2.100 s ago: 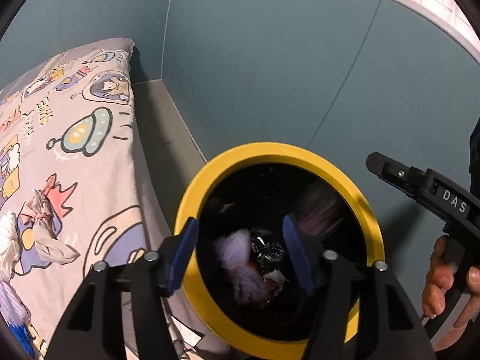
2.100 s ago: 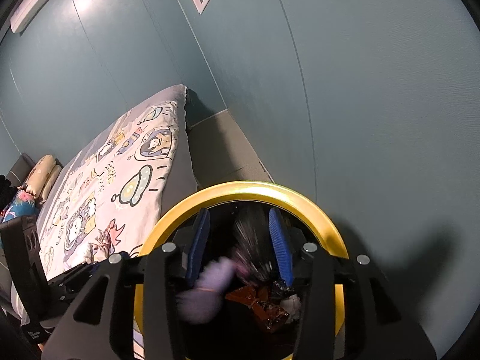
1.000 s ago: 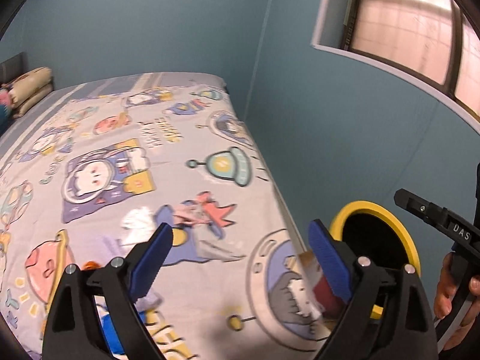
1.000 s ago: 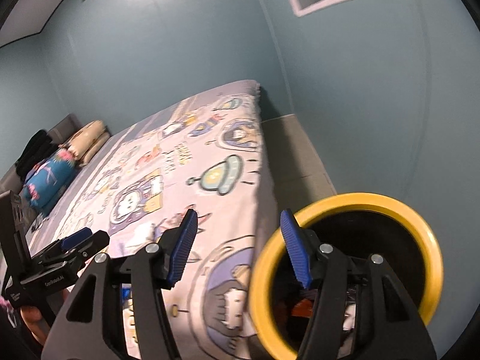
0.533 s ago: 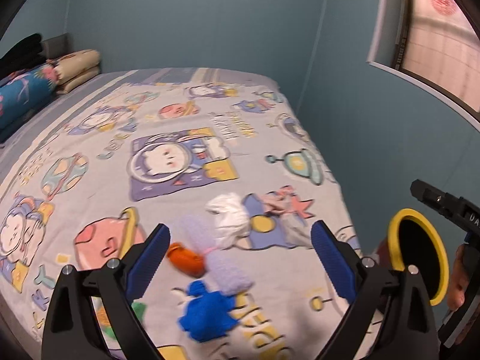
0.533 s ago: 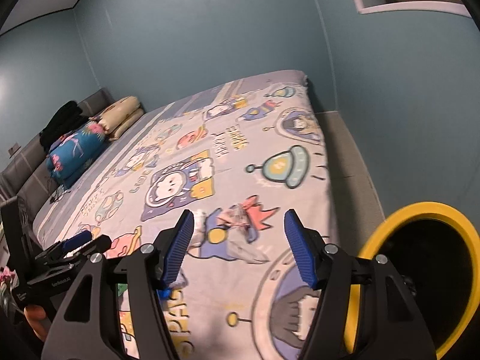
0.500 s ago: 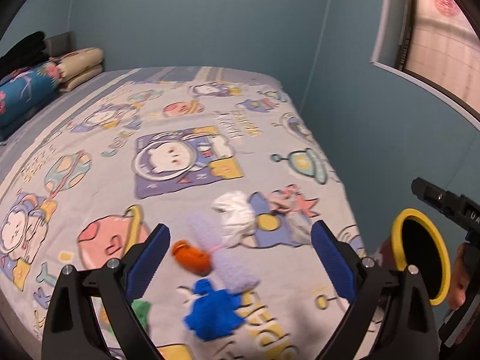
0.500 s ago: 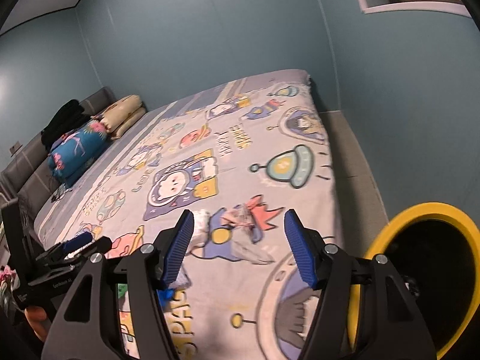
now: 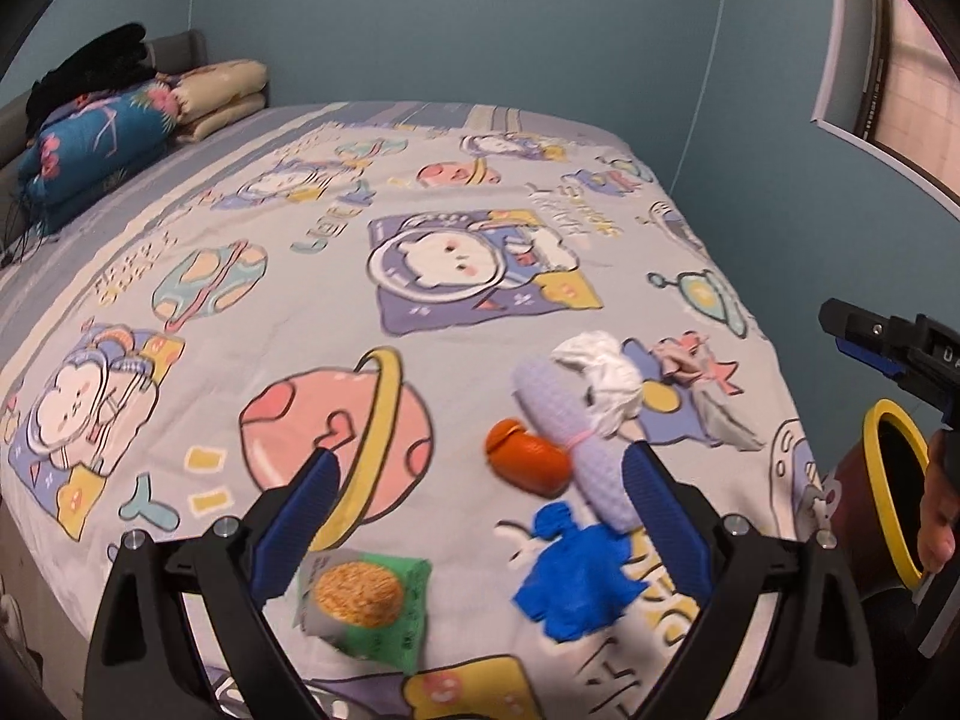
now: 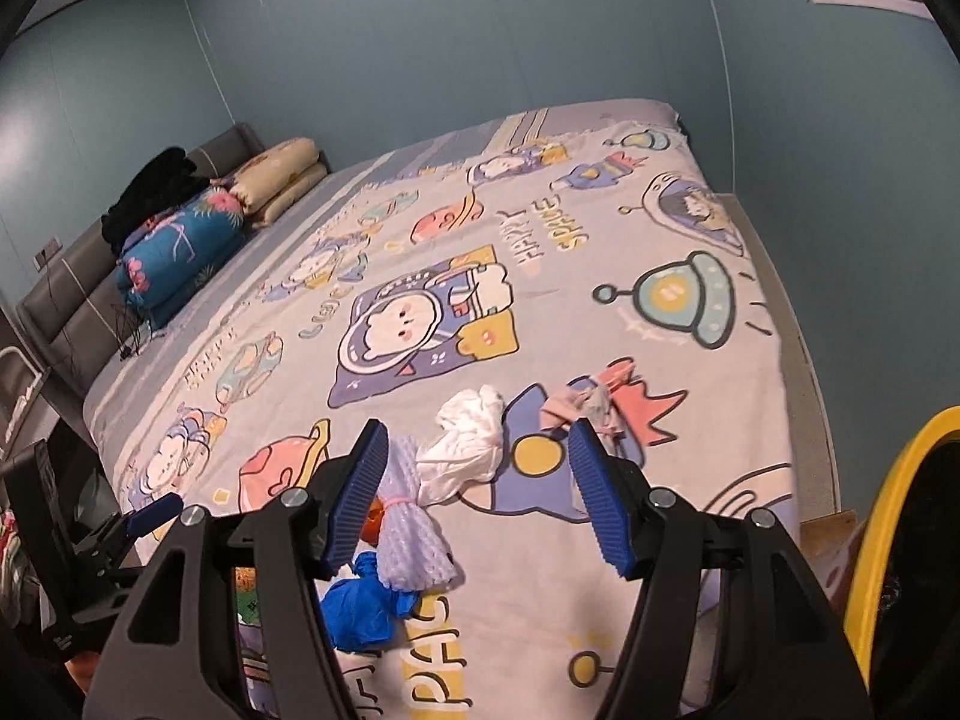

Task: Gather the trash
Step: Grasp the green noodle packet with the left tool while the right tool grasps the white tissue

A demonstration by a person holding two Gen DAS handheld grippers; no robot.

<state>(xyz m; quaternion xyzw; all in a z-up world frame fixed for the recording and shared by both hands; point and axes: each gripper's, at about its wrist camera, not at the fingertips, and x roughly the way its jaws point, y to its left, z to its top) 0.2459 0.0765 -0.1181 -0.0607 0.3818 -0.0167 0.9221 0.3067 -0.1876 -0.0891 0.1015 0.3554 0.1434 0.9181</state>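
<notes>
Both of your hand-held grippers, left [image 9: 474, 510] and right [image 10: 477, 492], are spread and empty above the bed [image 9: 252, 324]. The trash lies bunched near its edge: white tissue [image 10: 465, 444], foam net [image 9: 570, 450], blue glove [image 9: 576, 576], green packet [image 9: 366, 606]. Close carelessly and you may pinch the bedsheet or two pieces together.

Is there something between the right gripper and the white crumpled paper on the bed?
Nothing visible. The right gripper is open and empty, and the white crumpled paper lies just ahead of it on the bedsheet. The lilac foam net lies beside it, toward the gripper's left finger.
</notes>
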